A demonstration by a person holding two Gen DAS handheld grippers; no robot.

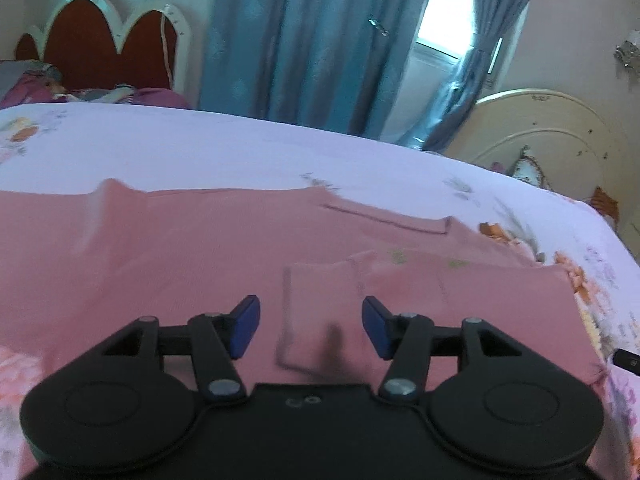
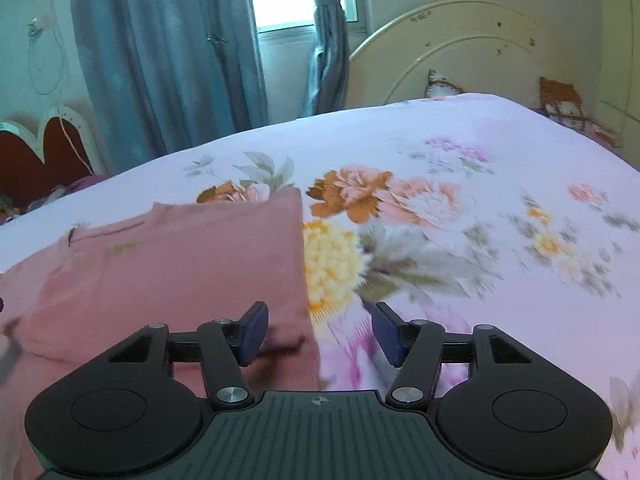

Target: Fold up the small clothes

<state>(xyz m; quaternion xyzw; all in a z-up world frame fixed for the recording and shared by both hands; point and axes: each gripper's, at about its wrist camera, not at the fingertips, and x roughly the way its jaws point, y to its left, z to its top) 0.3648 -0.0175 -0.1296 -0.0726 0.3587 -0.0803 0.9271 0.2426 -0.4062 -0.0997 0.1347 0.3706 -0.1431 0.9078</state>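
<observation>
One pink garment [image 1: 180, 248], apparently a small knit top, is lying flat on the bed [image 1: 240, 148], which is carrying a floral bedsheet [image 2: 440, 208]. The left gripper [image 1: 311, 326] is hovering low over the garment with its jaws standing wide apart and gripping nothing; a folded-in sleeve cuff [image 1: 316, 304] is lying directly between and just ahead of the blue pads [image 1: 245, 326]. The right gripper [image 2: 320, 332] is also standing wide open and empty, and it is straddling the garment's right-hand edge [image 2: 306, 280]: one pad is sitting over pink fabric, the other over bare sheet. The garment's long axis is running left to right across the left wrist view, with the neckline [image 1: 384, 220] lying on the far side, away from both grippers. The left gripper is judged nearer to the body of the garment; the right gripper is nearer to its side edge. The coming move is likely depending on that edge lying between the right jaws, so that closing there would be catching fabric for a fold across toward the left. Count: one garment, two grippers, one bed under work. Curtains [image 2: 168, 60] are hanging beyond it.
</observation>
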